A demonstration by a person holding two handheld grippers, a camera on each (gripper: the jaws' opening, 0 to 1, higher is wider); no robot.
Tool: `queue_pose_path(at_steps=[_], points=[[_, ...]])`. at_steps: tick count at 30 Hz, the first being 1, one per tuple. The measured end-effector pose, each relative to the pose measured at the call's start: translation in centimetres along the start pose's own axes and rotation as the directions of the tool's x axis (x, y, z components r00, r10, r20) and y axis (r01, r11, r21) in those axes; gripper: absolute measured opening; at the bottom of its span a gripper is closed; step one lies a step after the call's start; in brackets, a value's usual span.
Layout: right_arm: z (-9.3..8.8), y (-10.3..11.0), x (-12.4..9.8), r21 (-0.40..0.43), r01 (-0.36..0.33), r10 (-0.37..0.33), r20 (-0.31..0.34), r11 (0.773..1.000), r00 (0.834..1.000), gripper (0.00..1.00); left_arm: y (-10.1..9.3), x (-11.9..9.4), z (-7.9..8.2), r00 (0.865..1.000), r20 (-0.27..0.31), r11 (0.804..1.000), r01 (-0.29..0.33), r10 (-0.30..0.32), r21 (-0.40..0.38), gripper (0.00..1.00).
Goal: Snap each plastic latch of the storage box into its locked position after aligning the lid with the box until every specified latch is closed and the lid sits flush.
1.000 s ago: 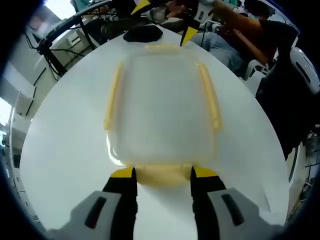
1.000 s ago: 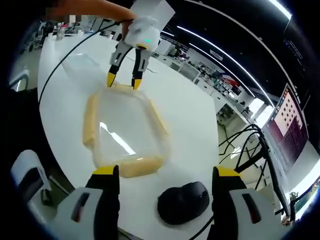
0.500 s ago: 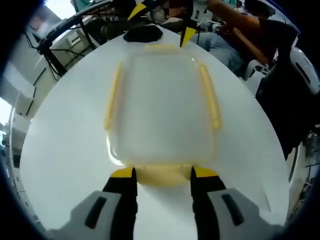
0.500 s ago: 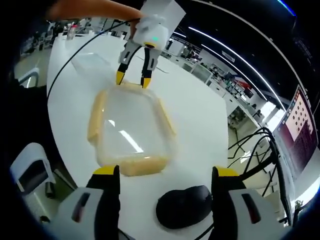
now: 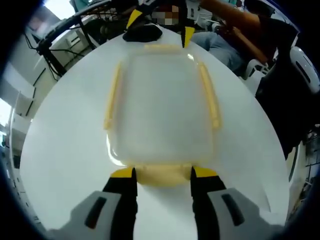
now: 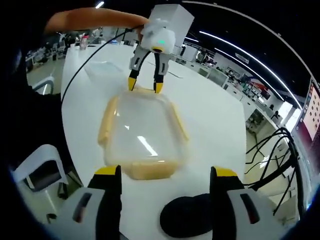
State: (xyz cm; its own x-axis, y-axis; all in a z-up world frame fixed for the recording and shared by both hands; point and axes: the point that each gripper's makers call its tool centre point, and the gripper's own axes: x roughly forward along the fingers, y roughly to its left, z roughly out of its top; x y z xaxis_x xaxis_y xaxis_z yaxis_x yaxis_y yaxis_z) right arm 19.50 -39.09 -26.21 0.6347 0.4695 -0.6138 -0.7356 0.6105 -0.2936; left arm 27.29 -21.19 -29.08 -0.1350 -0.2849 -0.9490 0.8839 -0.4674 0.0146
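Where the white bench (image 5: 60, 150) curves away under us, it lies bare on both long sides of the storage box (image 5: 162, 107), which sits near its middle with the clear lid (image 6: 142, 137) on top and pale yellow latches along all four edges. In the left gripper view our left tool (image 5: 162, 175) has its jaws a little apart, one at each end of the near latch (image 5: 162, 176), touching or just beside it; whether they press it we cannot tell. In the right gripper view our right tool (image 6: 164, 172) stands with jaws wide apart, off the box, the closest latch (image 6: 150, 170) between them, and a black rounded object (image 6: 192, 222) lies on the bench just before its right jaw. Near the far bench edge a clear flat piece (image 6: 102, 67) rests well apart from the box. A cable (image 6: 82, 62) runs across the bench to the left tool. Beyond the edges we see a white chair (image 6: 37, 170), other benches and ceiling lights, and a seated person (image 5: 250, 35).
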Motion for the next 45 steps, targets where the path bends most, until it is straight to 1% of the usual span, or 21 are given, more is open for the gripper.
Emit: queue_pose_path(at_steps=[2,3,4,7,9,10,13,16,19,21,22,24,26,29,34,37,39,40,45], points=[[-0.1,0.1,0.0,0.009,-0.031,0.030,0.011,0.999,0.999,0.71,0.0,0.0,-0.1,1.000,0.007,1.000,0.000,0.000,0.001,0.41],[-0.1,0.1,0.1,0.012,-0.037,0.037,0.012,0.999,0.999,0.71,-0.2,0.0,0.0,1.000,0.008,1.000,0.001,-0.001,0.001,0.41],[-0.1,0.2,0.1,0.016,-0.054,0.054,0.021,0.998,0.998,0.71,-1.0,0.3,0.3,1.000,0.010,1.000,0.001,-0.001,0.001,0.41],[-0.2,0.0,0.1,0.011,-0.072,0.071,0.028,0.997,0.997,0.71,-1.5,0.4,0.5,1.000,0.008,1.000,0.001,-0.001,0.002,0.41],[-0.3,-0.1,0.1,0.005,-0.083,0.082,0.033,0.997,0.996,0.72,-1.2,0.3,0.1,1.000,0.007,1.000,0.001,-0.001,0.001,0.41],[-0.4,-0.1,0.2,0.007,-0.093,0.092,0.029,0.996,0.995,0.72,-0.7,0.2,0.0,1.000,0.007,1.000,0.002,-0.002,0.001,0.41],[-0.5,0.0,0.3,0.002,-0.107,0.107,0.024,0.994,0.994,0.72,-0.3,0.2,-0.1,1.000,0.008,1.000,0.003,-0.003,0.000,0.41],[-0.3,0.1,0.3,0.016,-0.136,0.135,0.040,0.991,0.990,0.72,0.2,0.1,-0.2,1.000,0.010,1.000,0.004,-0.004,-0.001,0.41],[-0.5,0.3,0.4,0.014,-0.168,0.167,0.031,0.986,0.985,0.73,-0.4,0.2,-0.1,1.000,0.014,1.000,0.003,-0.003,-0.002,0.41],[-0.4,0.5,0.5,0.013,-0.182,0.182,0.036,0.983,0.983,0.73,-0.1,0.1,-0.2,1.000,0.016,1.000,0.003,-0.003,-0.003,0.41],[-0.3,0.7,0.5,0.017,-0.205,0.204,0.039,0.979,0.978,0.73,0.0,0.1,-0.2,1.000,0.017,1.000,0.003,-0.003,-0.004,0.41],[-0.5,0.8,0.7,0.013,-0.220,0.219,0.026,0.975,0.975,0.73,-0.6,0.2,-0.2,1.000,0.017,1.000,0.002,-0.002,-0.003,0.41],[-0.5,0.6,0.8,0.010,-0.230,0.230,0.024,0.973,0.973,0.73,-0.5,0.2,-0.2,1.000,0.017,1.000,0.003,-0.003,-0.004,0.41],[-0.4,0.8,0.7,0.010,-0.266,0.266,0.024,0.964,0.964,0.73,-1.2,0.3,-0.2,1.000,0.021,1.000,0.001,-0.001,-0.005,0.41],[-0.7,1.0,0.8,0.014,-0.294,0.294,0.009,0.956,0.956,0.72,-1.0,0.2,-0.2,0.999,0.033,1.000,0.001,-0.001,-0.008,0.40],[-0.8,0.9,0.8,0.016,-0.297,0.297,0.009,0.955,0.955,0.72,-1.2,0.3,-0.2,0.999,0.038,1.000,0.001,0.000,-0.012,0.40],[-0.8,1.0,0.8,0.022,-0.301,0.301,0.009,0.953,0.954,0.72,-0.7,0.2,-0.2,0.999,0.040,1.000,0.001,-0.001,-0.016,0.40],[-0.9,1.0,0.8,0.021,-0.302,0.302,0.006,0.953,0.953,0.71,-0.9,0.2,-0.2,0.999,0.040,1.000,0.001,0.000,-0.015,0.40],[-1.0,1.1,1.1,0.021,-0.311,0.311,-0.002,0.950,0.951,0.69,-0.7,0.2,-0.2,0.999,0.041,1.000,0.001,0.000,-0.016,0.40]])
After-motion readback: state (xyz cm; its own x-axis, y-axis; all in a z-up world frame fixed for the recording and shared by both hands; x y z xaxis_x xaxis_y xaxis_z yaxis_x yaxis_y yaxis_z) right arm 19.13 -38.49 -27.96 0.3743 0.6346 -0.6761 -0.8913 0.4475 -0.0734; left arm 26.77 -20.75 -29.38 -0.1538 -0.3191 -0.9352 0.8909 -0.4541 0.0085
